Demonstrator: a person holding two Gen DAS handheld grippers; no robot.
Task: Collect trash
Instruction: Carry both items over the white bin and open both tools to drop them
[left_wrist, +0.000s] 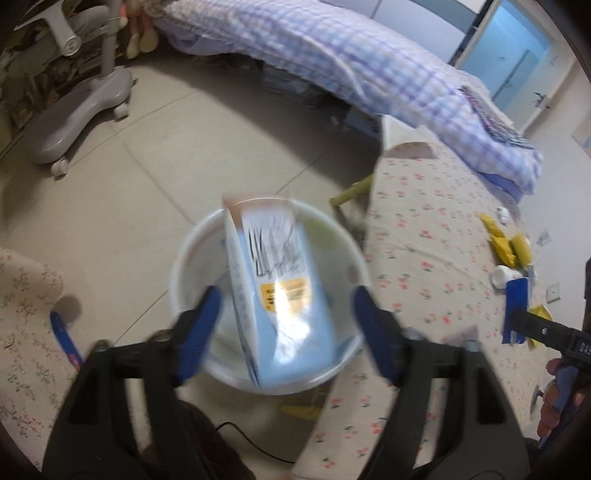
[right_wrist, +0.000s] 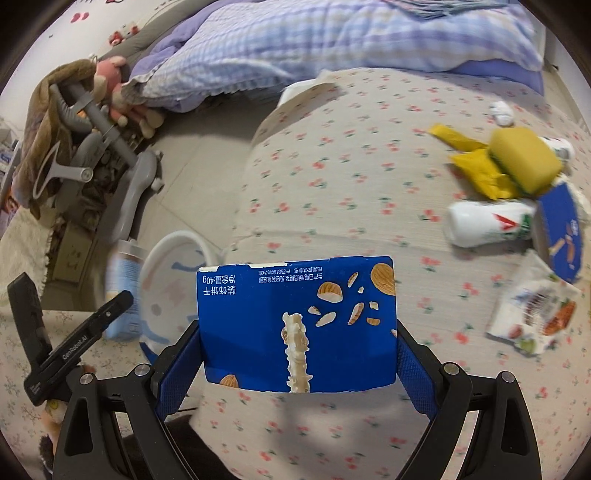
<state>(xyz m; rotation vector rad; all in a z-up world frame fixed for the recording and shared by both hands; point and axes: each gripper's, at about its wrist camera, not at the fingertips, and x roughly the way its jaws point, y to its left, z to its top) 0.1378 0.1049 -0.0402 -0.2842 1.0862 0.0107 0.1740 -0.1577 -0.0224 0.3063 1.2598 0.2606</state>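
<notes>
My left gripper (left_wrist: 288, 321) is open above a white waste bin (left_wrist: 192, 251) on the floor. A light-blue carton (left_wrist: 277, 288) lies blurred between and below the fingers, inside the bin, touching neither. My right gripper (right_wrist: 295, 354) is shut on a dark-blue biscuit box (right_wrist: 299, 325) and holds it over the floral table (right_wrist: 369, 147). The bin (right_wrist: 173, 273) and light-blue carton (right_wrist: 122, 291) also show at the left of the right wrist view, beside the left gripper's body (right_wrist: 74, 343).
On the table lie a white bottle (right_wrist: 487, 221), a yellow sponge (right_wrist: 524, 162), yellow wrappers (right_wrist: 476, 166), another blue box (right_wrist: 561, 232) and a snack packet (right_wrist: 532, 314). A bed with a checked quilt (left_wrist: 369, 66) and a grey chair base (left_wrist: 74, 110) border the floor.
</notes>
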